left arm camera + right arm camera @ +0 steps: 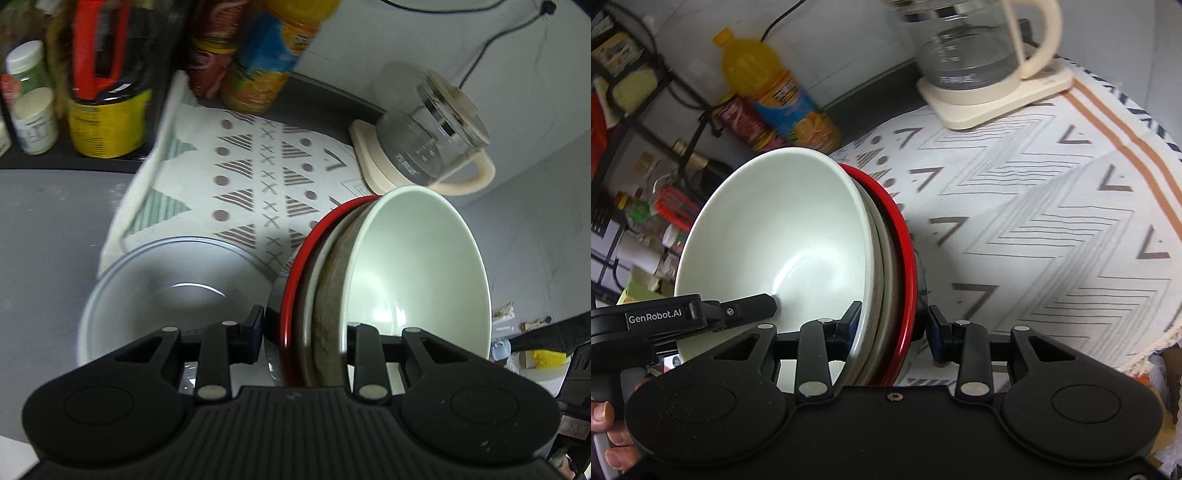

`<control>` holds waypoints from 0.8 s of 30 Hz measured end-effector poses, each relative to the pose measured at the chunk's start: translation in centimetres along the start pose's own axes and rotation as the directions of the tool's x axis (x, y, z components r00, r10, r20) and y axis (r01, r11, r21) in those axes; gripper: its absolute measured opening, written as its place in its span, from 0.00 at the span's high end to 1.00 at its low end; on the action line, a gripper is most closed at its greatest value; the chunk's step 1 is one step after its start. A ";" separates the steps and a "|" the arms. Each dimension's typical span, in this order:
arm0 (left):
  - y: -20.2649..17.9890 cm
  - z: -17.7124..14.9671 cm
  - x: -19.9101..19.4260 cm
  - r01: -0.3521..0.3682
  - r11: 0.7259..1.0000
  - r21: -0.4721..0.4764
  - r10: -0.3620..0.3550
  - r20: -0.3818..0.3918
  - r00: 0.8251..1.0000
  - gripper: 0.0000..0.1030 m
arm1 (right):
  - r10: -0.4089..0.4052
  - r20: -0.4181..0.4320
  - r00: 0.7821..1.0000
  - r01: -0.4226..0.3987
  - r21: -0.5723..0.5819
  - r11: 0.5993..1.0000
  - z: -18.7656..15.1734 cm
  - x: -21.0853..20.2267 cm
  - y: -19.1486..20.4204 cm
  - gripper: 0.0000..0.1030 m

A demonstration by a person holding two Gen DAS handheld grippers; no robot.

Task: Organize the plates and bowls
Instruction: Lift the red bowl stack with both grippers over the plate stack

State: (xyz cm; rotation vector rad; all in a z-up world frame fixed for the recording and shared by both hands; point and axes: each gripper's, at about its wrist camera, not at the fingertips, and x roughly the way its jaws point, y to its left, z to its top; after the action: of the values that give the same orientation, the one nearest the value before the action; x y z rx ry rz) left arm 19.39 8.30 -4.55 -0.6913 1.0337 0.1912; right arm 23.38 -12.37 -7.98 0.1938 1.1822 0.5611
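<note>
A nested stack of bowls is held tilted above the patterned cloth: a pale green bowl (pixel 417 266) innermost, a brown-sided bowl (pixel 334 295) behind it, and a red bowl (pixel 295 291) outermost. My left gripper (pixel 306 332) is shut on the stack's rim. My right gripper (pixel 892 325) is shut on the opposite rim, with the pale green bowl (pixel 783 236) and the red bowl (pixel 908 266) between its fingers. A large white bowl (pixel 166 291) sits on the cloth to the left in the left wrist view.
A glass kettle (pixel 428 140) on a cream base stands at the back of the cloth (pixel 1034 206). An orange juice bottle (pixel 775 92), a red can (pixel 746 125), jars and dark bottles (pixel 107 81) crowd the back left. A grey counter (pixel 44 236) lies beside the cloth.
</note>
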 end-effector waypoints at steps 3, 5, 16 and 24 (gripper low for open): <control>1.3 -0.1 -0.8 -0.009 1.000 -0.018 0.010 0.012 1.000 0.72 | 0.008 -0.014 1.000 -0.009 -0.026 1.000 -0.1 0.4 1.3 0.65; 2.1 -0.2 -1.3 -0.017 0.999 -0.034 0.018 0.016 1.000 0.72 | 0.014 -0.025 1.000 -0.015 -0.041 0.999 -0.2 0.8 2.2 0.65; 7.1 -1.4 -2.5 -0.059 0.991 -0.116 0.059 -0.002 0.998 0.72 | 0.032 -0.089 0.995 -0.040 -0.093 0.995 -1.8 3.3 5.9 0.65; 9.4 -2.2 -2.0 -0.083 0.981 -0.174 0.083 -0.008 0.997 0.72 | 0.013 -0.138 0.990 -0.030 -0.118 0.993 -2.7 5.1 7.4 0.65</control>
State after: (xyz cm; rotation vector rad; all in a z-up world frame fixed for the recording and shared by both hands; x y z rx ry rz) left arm 12.49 14.56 -7.66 -0.8075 1.0557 0.3572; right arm 19.99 -3.89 -10.01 0.0658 1.2763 0.6710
